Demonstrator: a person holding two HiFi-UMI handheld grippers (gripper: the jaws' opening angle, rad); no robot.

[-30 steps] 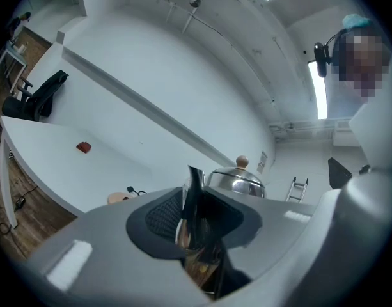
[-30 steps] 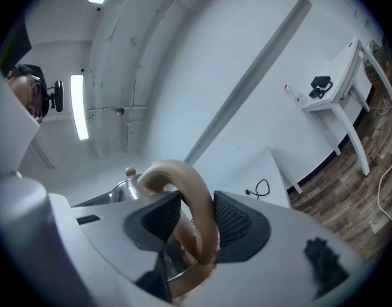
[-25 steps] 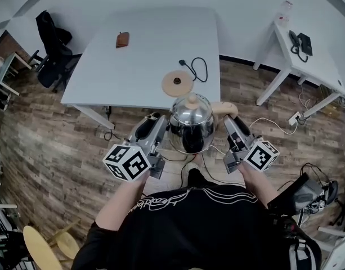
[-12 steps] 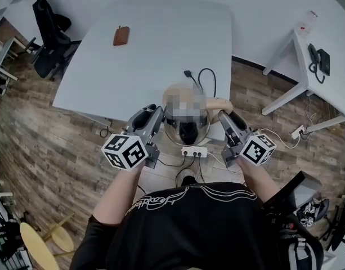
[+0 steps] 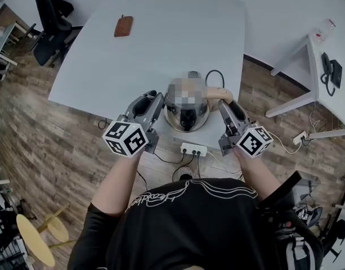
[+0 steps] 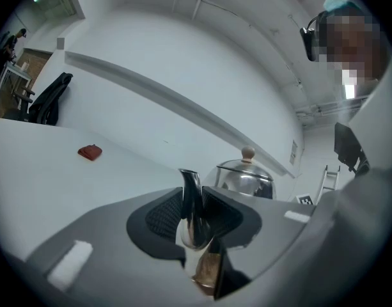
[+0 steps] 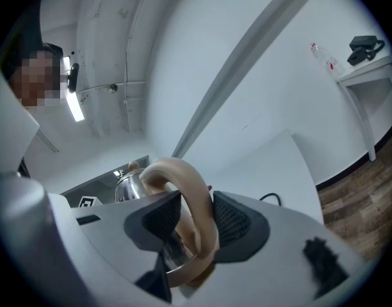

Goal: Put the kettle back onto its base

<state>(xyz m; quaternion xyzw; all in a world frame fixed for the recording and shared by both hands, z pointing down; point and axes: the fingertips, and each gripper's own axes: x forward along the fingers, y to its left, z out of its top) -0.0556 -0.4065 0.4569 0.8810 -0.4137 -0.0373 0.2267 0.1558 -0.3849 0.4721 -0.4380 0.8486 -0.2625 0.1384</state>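
A shiny steel kettle (image 5: 186,112) with a pale wooden knob hangs between my two grippers, over the near edge of the white table (image 5: 161,38). My left gripper (image 5: 158,103) is shut on its spout (image 6: 190,203). The domed lid (image 6: 245,171) shows behind the jaws. My right gripper (image 5: 225,107) is shut on the tan loop handle (image 7: 190,210), which also shows in the head view (image 5: 218,93). The round base is hidden under the kettle. Only its black cord (image 5: 215,75) shows, just beyond the kettle.
A brown pouch (image 5: 123,26) lies far back on the table. A black chair (image 5: 48,10) stands at the table's left. A white power strip (image 5: 193,149) lies on the wood floor below the kettle. A second white table (image 5: 324,55) with a phone is at the right.
Both grippers have carried the kettle forward from above the floor to over the table's near edge, and lower. The tan base, visible one second ago, is now covered by the kettle.
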